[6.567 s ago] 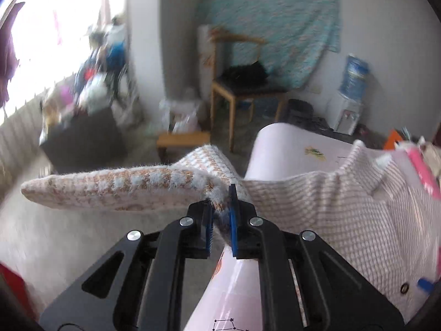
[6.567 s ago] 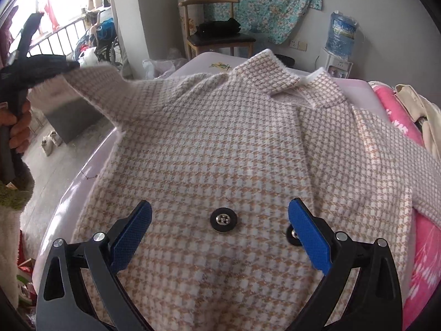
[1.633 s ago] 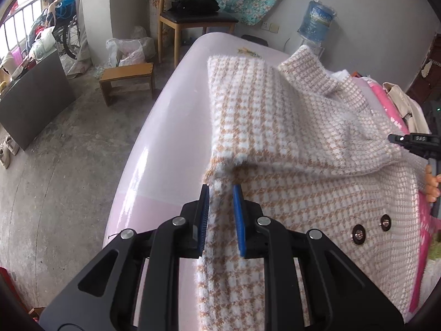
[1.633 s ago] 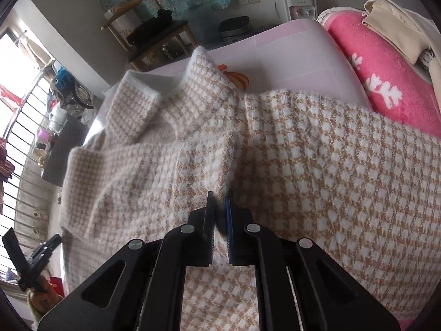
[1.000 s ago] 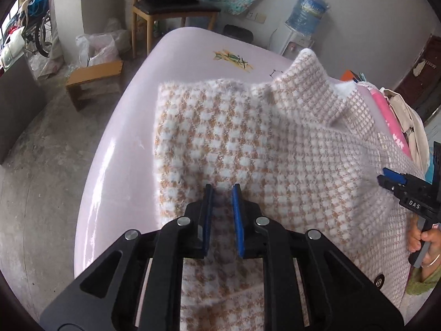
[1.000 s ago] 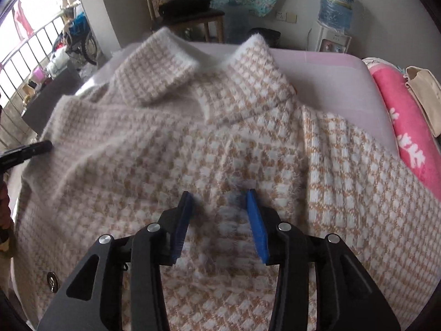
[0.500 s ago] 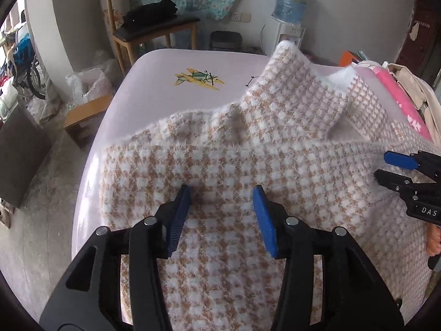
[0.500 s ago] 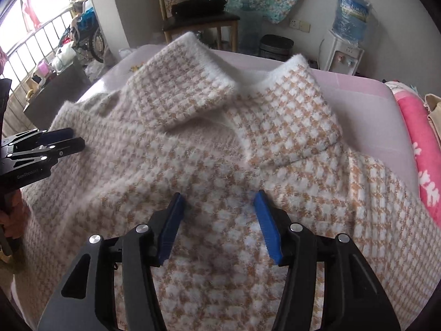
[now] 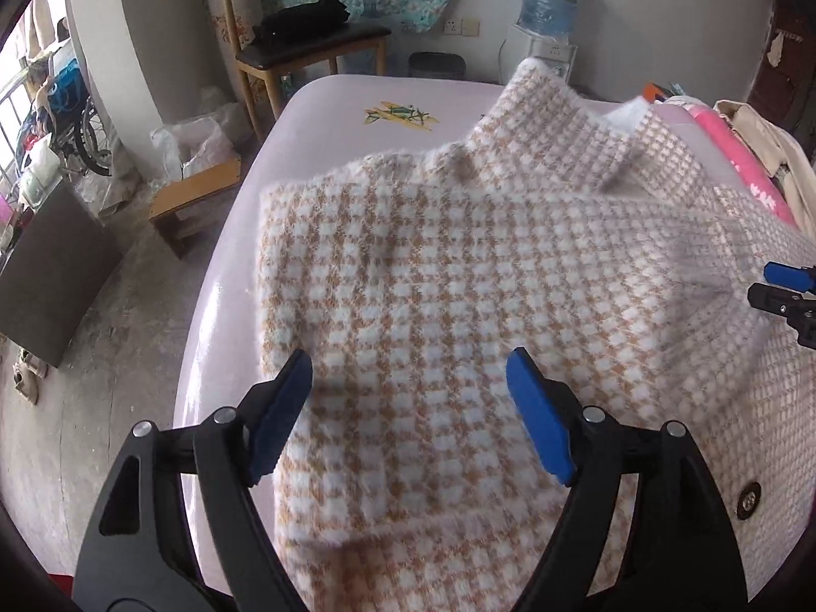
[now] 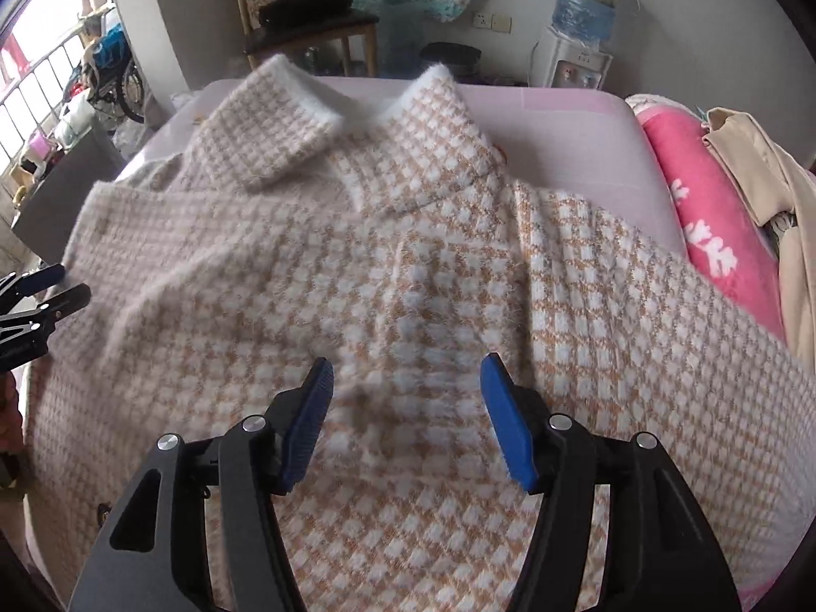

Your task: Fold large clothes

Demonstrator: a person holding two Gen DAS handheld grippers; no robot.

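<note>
A fuzzy tan-and-white houndstooth coat (image 9: 459, 275) lies on the pale pink table (image 9: 331, 117), collar at the far end, both sleeves folded in across the body. It also fills the right wrist view (image 10: 408, 280). My left gripper (image 9: 408, 387) is open and empty just above the folded left sleeve. My right gripper (image 10: 405, 392) is open and empty above the folded right sleeve. The right gripper's tips show at the right edge of the left wrist view (image 9: 785, 285); the left gripper's tips show at the left edge of the right wrist view (image 10: 46, 285).
A pink blanket (image 10: 714, 224) and a beige garment (image 10: 775, 194) lie at the table's right side. A wooden chair (image 9: 306, 46), a water dispenser (image 9: 548, 0), a small wooden stool (image 9: 196, 199) and a dark box (image 9: 51, 265) stand on the floor beyond and to the left.
Both grippers have let go of the sleeves, which now lie folded over the coat's body. Both jaws have opened wider over the last half second and pulled back slightly.
</note>
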